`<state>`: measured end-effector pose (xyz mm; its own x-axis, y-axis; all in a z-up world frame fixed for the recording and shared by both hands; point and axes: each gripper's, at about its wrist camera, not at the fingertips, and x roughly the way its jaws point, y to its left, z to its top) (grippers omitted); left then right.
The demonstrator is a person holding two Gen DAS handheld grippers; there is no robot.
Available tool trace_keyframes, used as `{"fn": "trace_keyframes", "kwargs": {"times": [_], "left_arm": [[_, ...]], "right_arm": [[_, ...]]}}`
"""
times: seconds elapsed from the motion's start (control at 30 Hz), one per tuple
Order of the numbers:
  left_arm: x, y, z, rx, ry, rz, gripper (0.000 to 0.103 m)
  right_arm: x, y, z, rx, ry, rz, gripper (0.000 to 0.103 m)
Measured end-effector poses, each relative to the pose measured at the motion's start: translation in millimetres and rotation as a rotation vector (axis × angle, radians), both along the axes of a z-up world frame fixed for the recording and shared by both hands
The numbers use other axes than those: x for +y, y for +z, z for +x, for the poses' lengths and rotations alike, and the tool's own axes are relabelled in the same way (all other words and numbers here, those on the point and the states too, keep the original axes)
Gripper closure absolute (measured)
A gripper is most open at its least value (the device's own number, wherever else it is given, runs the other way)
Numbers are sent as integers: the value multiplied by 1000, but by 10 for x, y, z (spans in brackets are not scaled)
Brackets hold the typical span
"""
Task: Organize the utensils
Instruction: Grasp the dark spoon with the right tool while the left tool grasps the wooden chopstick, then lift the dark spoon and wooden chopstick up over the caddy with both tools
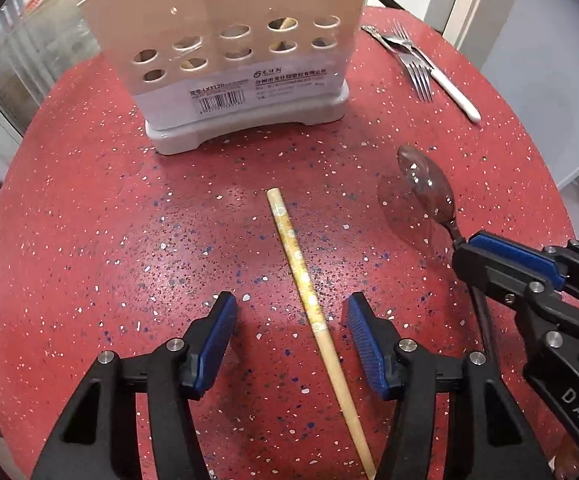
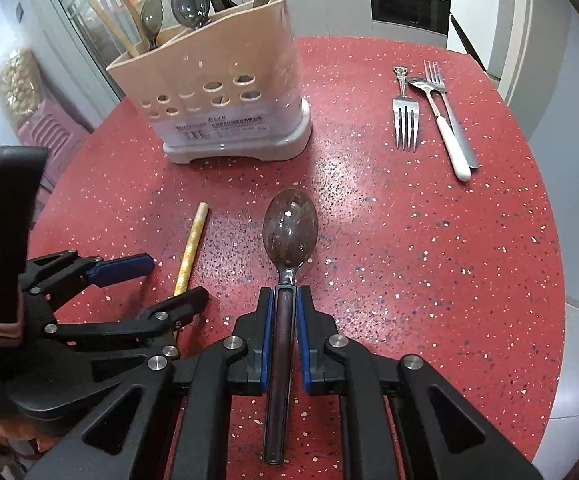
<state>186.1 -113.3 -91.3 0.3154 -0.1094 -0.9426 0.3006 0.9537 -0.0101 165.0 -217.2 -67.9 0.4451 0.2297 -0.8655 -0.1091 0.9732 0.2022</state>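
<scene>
The right gripper (image 2: 287,300) points forward low over the red table (image 2: 429,280), its jaws closed on the handle of one translucent brown spoon (image 2: 289,226). The left gripper (image 1: 289,320) sits spread wide, straddling one chopstick (image 1: 309,296) lying flat, touching neither pad. Farther off stands one beige utensil holder (image 2: 225,92). To the right lie two forks (image 2: 405,120) and one white-handled spoon (image 2: 445,128).
</scene>
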Motion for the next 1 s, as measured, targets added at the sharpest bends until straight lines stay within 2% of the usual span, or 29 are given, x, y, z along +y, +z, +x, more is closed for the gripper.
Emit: {"fn": "trace_keyframes", "kwargs": {"times": [0.03,0.07,0.1,0.13,0.17,0.27,0.4,0.53,0.73,1.0], "left_arm": [[2,11,2,9,1,-1,24],[1,13,15,11,0,0,31],[8,41,1,4,0,-5,39],[5,56,0,2,-2,-10,57],[11,63,20,3,3,-7,66],[75,59,4,-4,10,-38,72],[52,45,-65,-35,20,-123,72],[102,111,-229,-107,15,-152,72],[242,391,-399,-238,35,-212,72],[521,756,-494,-359,93,-285,72]], "right_arm": [[-19,12,-5,-4,0,6,91],[-37,27,-10,-7,-1,10,91],[-48,38,-10,-11,-2,14,91],[-60,49,-12,-14,-3,20,91],[-81,62,-17,-19,-6,28,91],[-109,89,-38,-25,-9,45,91],[-127,116,-38,-36,-8,62,91],[-141,152,-55,-52,-5,79,91],[-142,272,-108,-95,1,109,91],[-149,507,-140,-195,6,162,91]]}}
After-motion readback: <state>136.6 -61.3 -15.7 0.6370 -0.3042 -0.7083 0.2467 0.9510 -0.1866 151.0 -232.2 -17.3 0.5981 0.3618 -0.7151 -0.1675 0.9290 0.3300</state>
